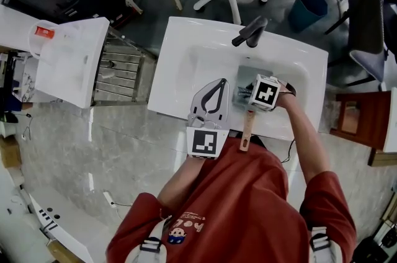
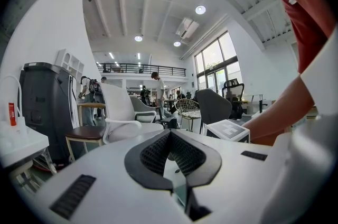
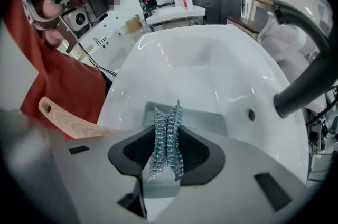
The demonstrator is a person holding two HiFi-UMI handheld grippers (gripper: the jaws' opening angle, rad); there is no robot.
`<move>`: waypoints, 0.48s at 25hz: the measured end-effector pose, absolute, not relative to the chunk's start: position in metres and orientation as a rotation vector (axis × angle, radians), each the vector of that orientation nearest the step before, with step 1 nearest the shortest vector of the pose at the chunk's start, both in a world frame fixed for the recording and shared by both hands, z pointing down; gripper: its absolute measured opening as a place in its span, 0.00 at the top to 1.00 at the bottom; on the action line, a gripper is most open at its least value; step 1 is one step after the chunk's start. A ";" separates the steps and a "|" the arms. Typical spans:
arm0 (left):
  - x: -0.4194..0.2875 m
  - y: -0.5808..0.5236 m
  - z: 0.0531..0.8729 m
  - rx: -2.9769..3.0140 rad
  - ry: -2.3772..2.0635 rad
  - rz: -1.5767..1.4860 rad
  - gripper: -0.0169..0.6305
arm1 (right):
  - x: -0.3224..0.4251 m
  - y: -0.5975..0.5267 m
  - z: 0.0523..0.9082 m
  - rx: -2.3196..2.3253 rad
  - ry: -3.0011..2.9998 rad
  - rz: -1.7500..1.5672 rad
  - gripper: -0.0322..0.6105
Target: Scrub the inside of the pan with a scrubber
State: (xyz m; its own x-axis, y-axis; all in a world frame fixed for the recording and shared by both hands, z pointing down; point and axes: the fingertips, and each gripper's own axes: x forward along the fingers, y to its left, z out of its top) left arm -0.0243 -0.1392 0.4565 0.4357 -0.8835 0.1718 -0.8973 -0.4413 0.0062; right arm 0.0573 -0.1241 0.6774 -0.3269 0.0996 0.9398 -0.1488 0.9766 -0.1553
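The right gripper (image 3: 168,110) has its jaws nearly together, pinching one blue-silver mesh scrubber (image 3: 166,146) that stands upright between the pads. Just beyond and below its tips lies one grey square pan (image 3: 207,118) inside the white sink (image 3: 195,59). The pan's single wooden handle (image 3: 68,123) runs back to that gripper's left. One dark faucet (image 3: 309,72) rises to its right. The left gripper (image 2: 170,133) has its tips touching with nothing between them, and it is raised clear of the pan.
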 end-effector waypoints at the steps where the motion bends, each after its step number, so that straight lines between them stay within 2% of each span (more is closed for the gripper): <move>1: -0.024 -0.138 0.457 2.579 -1.604 0.220 0.96 | 0.053 -0.120 0.679 0.010 -1.890 0.258 0.72; 12: -0.030 -0.134 0.459 2.603 -1.624 0.223 0.96 | 0.041 -0.106 0.695 -0.102 -1.875 0.407 0.72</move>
